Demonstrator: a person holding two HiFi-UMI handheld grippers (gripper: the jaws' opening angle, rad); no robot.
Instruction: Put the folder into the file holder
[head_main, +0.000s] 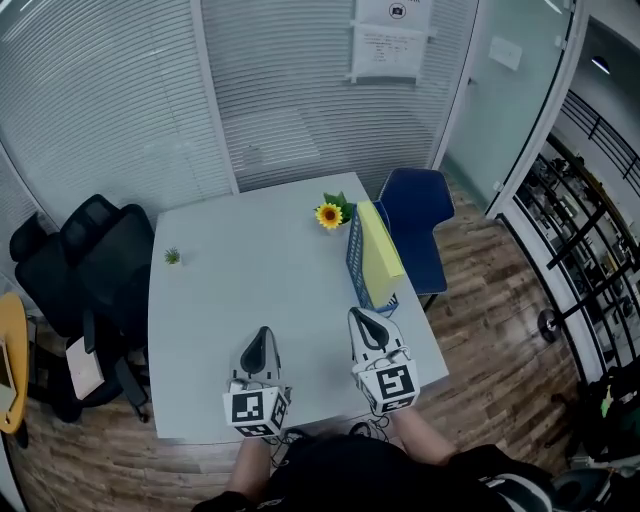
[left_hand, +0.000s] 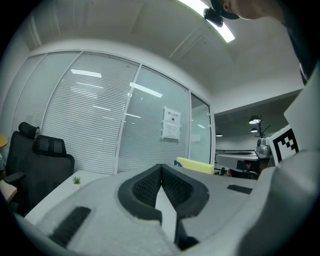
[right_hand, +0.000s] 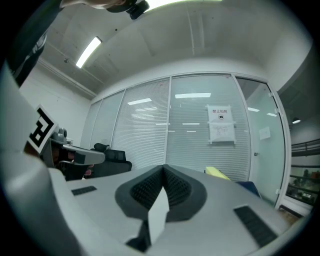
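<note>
Grippers: my left gripper (head_main: 260, 333) and right gripper (head_main: 358, 316) are both shut and empty.
Risk: I might bump the file holder (head_main: 354, 256) — the folder (head_main: 380, 250) could tip out.

Grey table (head_main: 250, 300): blue file holder (head_main: 354, 256), sunflower (head_main: 329, 215), small plant (head_main: 172, 256).

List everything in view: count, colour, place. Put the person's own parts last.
table: one, pale grey, centre
file holder: one, blue, table's right side
folder: one, yellow, in the file holder
sunflower: one, yellow, behind the file holder
small plant: one, green, table's left edge
chair: one, blue, beyond the file holder
office chairs: seemingly two, black, left of table
notice: one, white, glass wall
left gripper: one, grey, near edge, shut, empty
right gripper: one, grey, near edge, shut, empty
</note>
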